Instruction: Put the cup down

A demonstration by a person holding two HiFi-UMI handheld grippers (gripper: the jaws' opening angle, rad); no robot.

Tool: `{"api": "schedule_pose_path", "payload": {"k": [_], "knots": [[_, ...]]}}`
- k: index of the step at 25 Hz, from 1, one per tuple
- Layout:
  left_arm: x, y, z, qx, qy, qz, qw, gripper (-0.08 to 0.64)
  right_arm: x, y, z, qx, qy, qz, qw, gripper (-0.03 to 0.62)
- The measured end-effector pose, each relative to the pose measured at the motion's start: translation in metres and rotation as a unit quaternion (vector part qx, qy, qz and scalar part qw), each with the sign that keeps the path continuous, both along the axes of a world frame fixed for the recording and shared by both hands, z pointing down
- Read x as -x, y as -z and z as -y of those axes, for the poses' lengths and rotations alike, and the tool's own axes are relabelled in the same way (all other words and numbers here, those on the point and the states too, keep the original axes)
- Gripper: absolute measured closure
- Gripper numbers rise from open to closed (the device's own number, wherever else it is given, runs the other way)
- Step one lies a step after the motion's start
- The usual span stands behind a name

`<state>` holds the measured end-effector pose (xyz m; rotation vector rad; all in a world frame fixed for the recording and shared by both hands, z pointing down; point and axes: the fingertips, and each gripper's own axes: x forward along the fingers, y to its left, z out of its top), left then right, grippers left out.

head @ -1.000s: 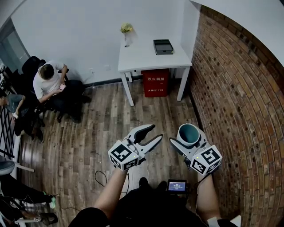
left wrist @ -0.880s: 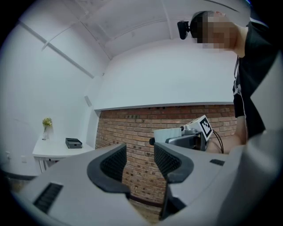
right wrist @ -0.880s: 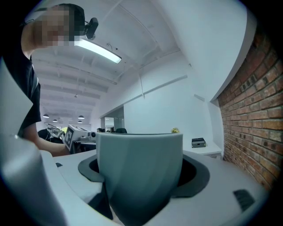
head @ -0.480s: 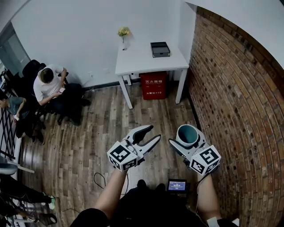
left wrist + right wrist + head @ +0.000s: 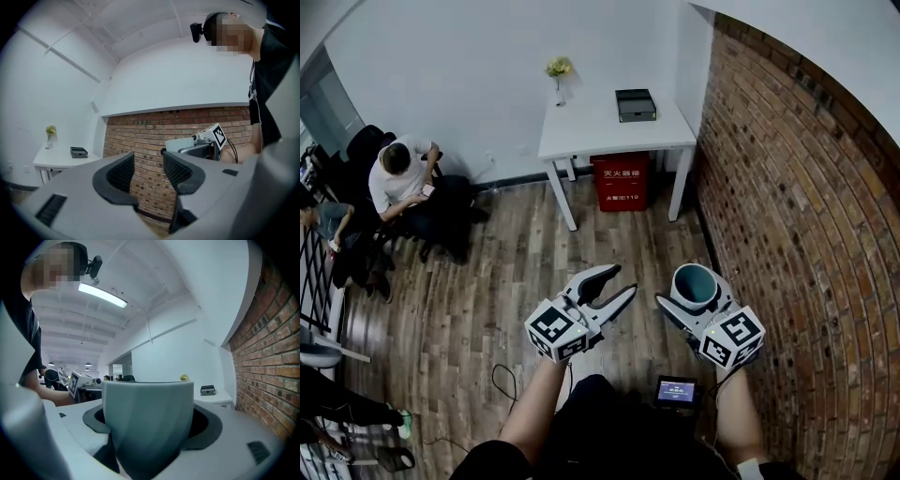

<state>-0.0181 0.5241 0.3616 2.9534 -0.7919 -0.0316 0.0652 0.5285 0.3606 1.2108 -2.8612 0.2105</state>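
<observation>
A grey-blue cup (image 5: 697, 284) stands upright between the jaws of my right gripper (image 5: 693, 290), which is shut on it, held level above the wooden floor. In the right gripper view the cup (image 5: 147, 420) fills the middle between the dark pads. My left gripper (image 5: 607, 284) is held beside it, open, with nothing between its fingers; in the left gripper view its jaws (image 5: 149, 173) frame the brick wall. A white table (image 5: 591, 128) stands ahead against the white wall, far from both grippers.
On the table are a dark box (image 5: 636, 104) and a small vase of yellow flowers (image 5: 558, 75). A red box (image 5: 620, 182) sits under it. The brick wall (image 5: 797, 234) runs along the right. A seated person (image 5: 403, 178) is at the left.
Both grippers, and the view with them, have moved a little toward the table; the table sits slightly lower and more to the left in the head view. The cup stays gripped.
</observation>
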Motion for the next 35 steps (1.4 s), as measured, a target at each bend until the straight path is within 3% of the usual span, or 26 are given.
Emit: {"api": "schedule_pose_path", "payload": {"k": [9, 15, 23, 35], "knots": [[-0.007, -0.012, 0.037, 0.005, 0.002, -0.002, 1.0, 0.373, -0.009, -0.013, 0.034, 0.007, 0.0, 0.0, 1.0, 0.187], [-0.008, -0.022, 0.09, 0.011, -0.008, -0.008, 0.9999, 0.373, -0.014, -0.026, 0.08, 0.015, -0.013, -0.003, 1.0, 0.187], [-0.004, -0.03, 0.198, 0.022, -0.034, -0.01, 0.9991, 0.373, -0.005, -0.031, 0.187, 0.023, -0.032, -0.005, 0.999, 0.187], [0.037, -0.025, 0.372, 0.027, -0.043, -0.01, 0.9987, 0.373, 0.028, -0.023, 0.358, 0.032, -0.057, -0.004, 0.998, 0.187]]}}
